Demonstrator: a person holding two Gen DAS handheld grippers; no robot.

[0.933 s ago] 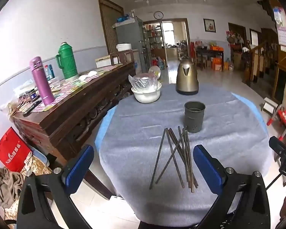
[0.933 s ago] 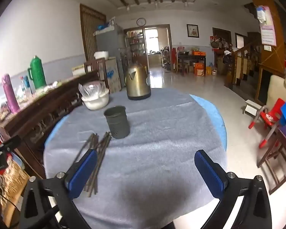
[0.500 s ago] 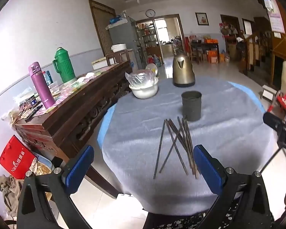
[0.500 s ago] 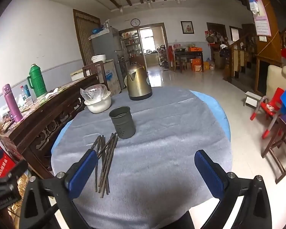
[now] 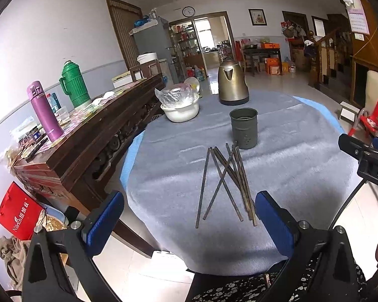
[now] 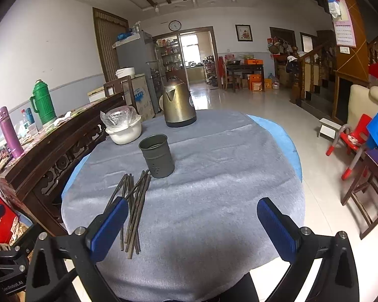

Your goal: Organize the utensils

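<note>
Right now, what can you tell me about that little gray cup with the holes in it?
The cup is a small round holder that looks like dull gray-green metal. It stands upright on the gray tablecloth, open at the top, with a few little holes punched low in its side. No chopsticks stand up out of it. A loose pile of dark chopsticks lies flat in front of it, tips reaching its base. A brass-colored kettle stands behind it. Neither gripper touches it.
</note>
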